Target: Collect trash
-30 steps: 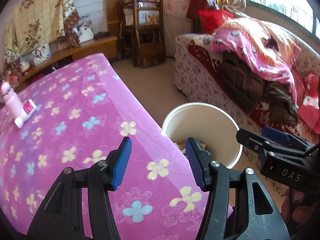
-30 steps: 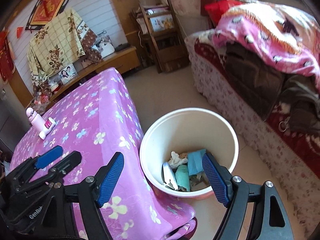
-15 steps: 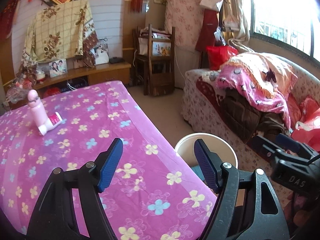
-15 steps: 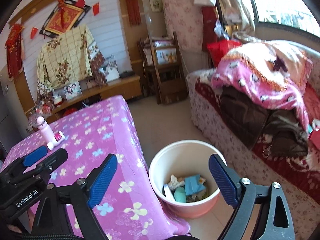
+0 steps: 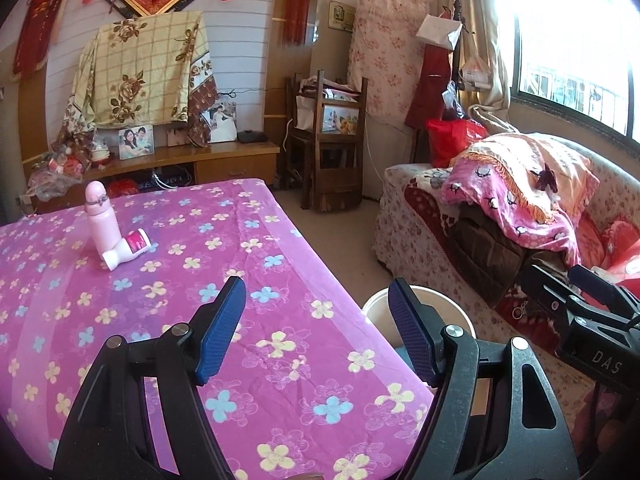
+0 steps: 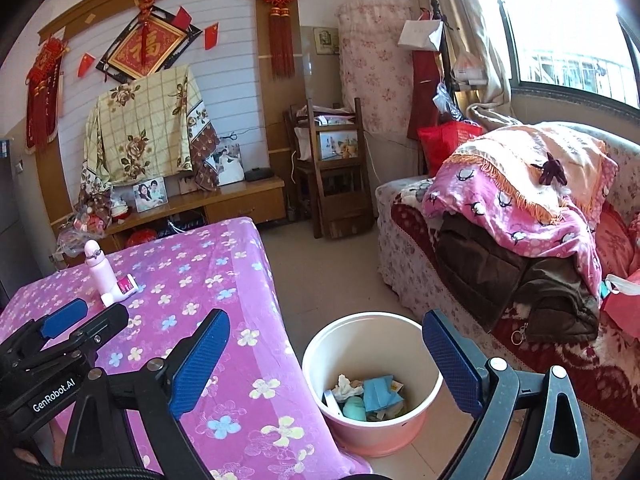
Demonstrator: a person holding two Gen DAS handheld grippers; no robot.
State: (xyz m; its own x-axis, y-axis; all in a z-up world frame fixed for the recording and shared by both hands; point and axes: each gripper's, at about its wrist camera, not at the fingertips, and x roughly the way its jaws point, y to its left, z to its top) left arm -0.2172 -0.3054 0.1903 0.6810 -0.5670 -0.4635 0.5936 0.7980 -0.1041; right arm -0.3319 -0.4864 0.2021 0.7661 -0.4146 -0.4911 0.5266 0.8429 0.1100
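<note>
Claws are seen higher above the bucket than before; left claw and right claw have been spread apart, empty. Crumpled paper and blue wrappers lie inside the round, smooth bucket, beside the flowered fleece-covered counter.

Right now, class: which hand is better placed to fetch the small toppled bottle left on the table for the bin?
Probably left. The left tongs stand open over the tablecloth, facing the toppled bottle. The right tongs hang open beside the table, over the bin.
</note>
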